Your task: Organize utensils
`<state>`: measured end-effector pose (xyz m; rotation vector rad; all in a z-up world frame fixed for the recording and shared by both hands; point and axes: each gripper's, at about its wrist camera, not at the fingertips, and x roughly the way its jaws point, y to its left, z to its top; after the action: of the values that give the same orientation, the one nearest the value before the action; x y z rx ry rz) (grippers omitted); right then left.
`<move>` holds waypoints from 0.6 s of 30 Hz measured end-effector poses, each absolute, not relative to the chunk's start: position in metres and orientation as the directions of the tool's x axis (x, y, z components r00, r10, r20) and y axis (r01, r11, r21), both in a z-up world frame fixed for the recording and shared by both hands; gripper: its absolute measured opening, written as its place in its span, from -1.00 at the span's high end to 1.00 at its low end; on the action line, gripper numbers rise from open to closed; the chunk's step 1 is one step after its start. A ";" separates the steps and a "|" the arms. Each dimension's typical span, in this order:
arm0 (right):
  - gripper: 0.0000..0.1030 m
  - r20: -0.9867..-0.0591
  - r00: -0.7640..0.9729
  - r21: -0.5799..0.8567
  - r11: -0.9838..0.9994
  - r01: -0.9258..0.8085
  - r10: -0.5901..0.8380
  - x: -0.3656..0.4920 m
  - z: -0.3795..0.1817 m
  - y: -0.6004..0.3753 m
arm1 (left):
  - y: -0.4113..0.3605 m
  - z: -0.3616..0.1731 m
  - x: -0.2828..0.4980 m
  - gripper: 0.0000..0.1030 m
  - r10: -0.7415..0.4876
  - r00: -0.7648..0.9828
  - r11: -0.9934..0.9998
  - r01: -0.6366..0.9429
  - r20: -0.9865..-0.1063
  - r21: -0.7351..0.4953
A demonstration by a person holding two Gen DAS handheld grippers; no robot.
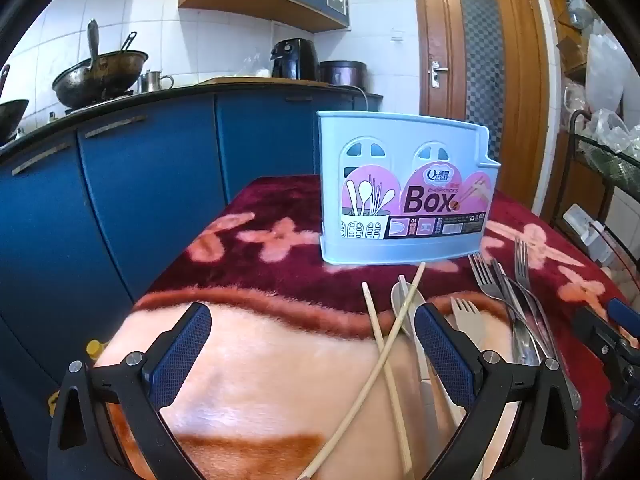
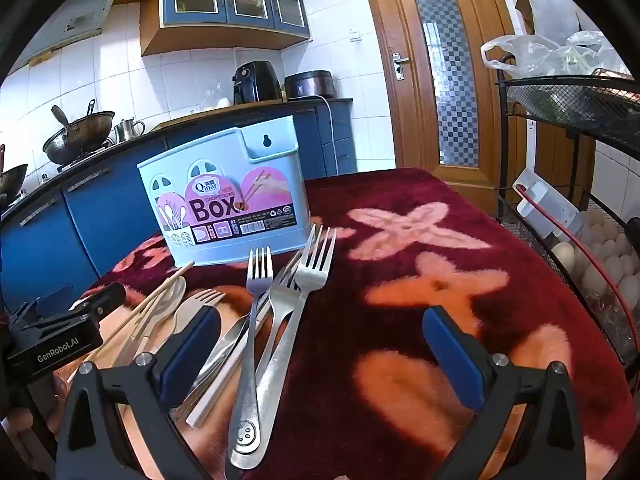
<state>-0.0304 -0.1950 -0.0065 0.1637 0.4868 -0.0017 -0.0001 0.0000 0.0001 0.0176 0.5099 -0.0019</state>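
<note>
A pale blue chopsticks box (image 1: 404,188) stands upright on the red and pink blanket (image 1: 256,360); it also shows in the right wrist view (image 2: 232,196). In front of it lie two crossed wooden chopsticks (image 1: 384,344), a beige spoon (image 1: 404,304), a beige fork (image 1: 468,316) and several steel forks (image 1: 504,284). My left gripper (image 1: 312,354) is open and empty, low over the blanket, with the chopsticks between its fingers. My right gripper (image 2: 320,356) is open and empty, with steel fork handles (image 2: 256,360) between its fingers. The left gripper's body (image 2: 60,336) appears at the right wrist view's left edge.
Blue kitchen cabinets (image 1: 132,200) with a dark counter stand behind the table, holding a wok (image 1: 100,76) and an air fryer (image 1: 294,58). A black wire rack (image 2: 580,120) with eggs (image 2: 612,260) stands to the right. A wooden door (image 2: 444,72) is behind.
</note>
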 end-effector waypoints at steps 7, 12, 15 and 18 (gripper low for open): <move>-1.00 -0.469 0.882 0.158 0.987 0.041 0.038 -0.031 -0.006 -0.195 | 0.002 0.001 0.001 -0.97 0.002 0.870 1.000 0.006 -0.492 0.015; -1.00 -0.469 0.882 0.158 0.987 0.041 0.038 -0.031 -0.007 -0.195 | 0.001 0.000 -0.003 -0.97 0.000 0.870 1.000 0.004 -0.492 0.007; -1.00 -0.470 0.882 0.159 0.986 0.041 0.039 -0.031 -0.007 -0.195 | 0.001 0.000 0.000 -0.97 -0.005 0.868 1.000 0.006 -0.497 0.001; -1.00 -0.470 0.882 0.158 0.987 0.042 0.038 -0.030 -0.007 -0.195 | 0.003 -0.001 0.001 -0.97 -0.009 0.867 1.000 0.007 -0.499 -0.005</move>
<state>-0.0304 -0.1949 -0.0069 0.1662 0.4918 -0.0018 0.0013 0.0026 -0.0007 -0.0034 0.5223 -0.0081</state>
